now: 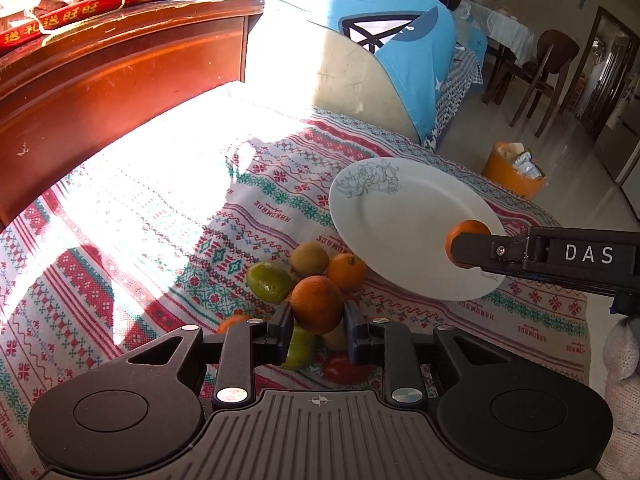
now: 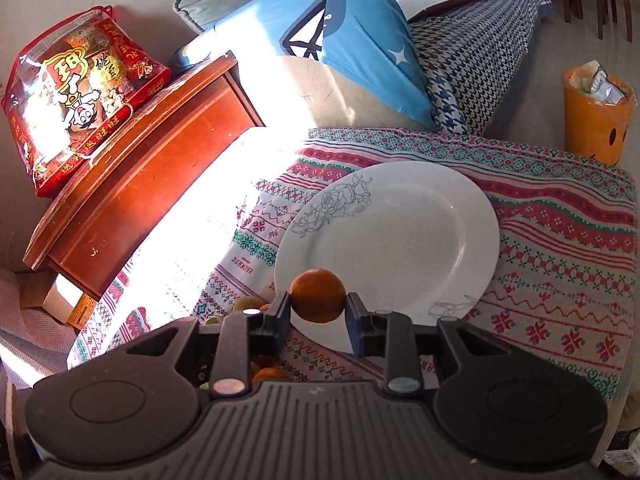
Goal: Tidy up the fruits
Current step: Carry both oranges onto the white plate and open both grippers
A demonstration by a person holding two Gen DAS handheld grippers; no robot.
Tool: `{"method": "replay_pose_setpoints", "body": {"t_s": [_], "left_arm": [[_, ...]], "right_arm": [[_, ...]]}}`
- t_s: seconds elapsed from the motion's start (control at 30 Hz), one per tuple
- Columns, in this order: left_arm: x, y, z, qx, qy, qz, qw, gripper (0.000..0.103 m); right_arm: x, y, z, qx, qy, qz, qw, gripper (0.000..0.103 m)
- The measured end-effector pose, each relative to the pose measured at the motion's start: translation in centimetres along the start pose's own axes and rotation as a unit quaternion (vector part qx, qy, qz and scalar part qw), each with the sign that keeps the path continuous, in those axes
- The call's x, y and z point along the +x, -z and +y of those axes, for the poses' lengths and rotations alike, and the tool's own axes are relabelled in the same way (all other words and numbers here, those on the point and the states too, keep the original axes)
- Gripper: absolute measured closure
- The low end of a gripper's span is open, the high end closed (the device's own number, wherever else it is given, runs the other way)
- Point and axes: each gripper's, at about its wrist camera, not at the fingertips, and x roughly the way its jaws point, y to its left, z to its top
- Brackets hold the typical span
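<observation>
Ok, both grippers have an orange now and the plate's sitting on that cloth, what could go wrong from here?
1. Each orange is round and pinched only at its sides: the left gripper holds an orange above the fruit pile; a slip could scatter it.
2. The white plate is bare and smooth, so the right gripper's orange may roll off.
3. The plate rests on soft patterned cloth and could tip.

Sunlit patterned bedspread (image 1: pixel 120 240), wooden cabinet (image 1: pixel 100 80), dining chairs (image 1: pixel 552 64)

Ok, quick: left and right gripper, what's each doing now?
Left gripper: shut on an orange.
Right gripper: shut on a small orange, over the plate.
</observation>
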Motion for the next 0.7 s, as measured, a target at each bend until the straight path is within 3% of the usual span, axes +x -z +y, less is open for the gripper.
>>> {"method": "replay_pose_setpoints", "body": {"t_s": [0.23, 0.43, 0.7], "left_arm": [[1.8, -1.4, -2.3, -0.004, 0.009, 0.004, 0.9999, 0.079], [3.8, -2.3, -4.6, 0.013, 0.01, 0.014, 0.9998, 0.079], [5.9, -3.1, -6.4, 0.026, 0.001, 0.021, 0.9994, 0.079]], "right_arm": [[1.3, -1.0, -1.7, -0.018, 0.014, 0.035, 0.999, 0.073], [2.9, -1.6, -3.8, 0.025, 0.013, 0.055, 0.998, 0.073], [4.2, -2.7, -5.7, 0.064, 0.028, 0.051, 0.996, 0.07]]}}
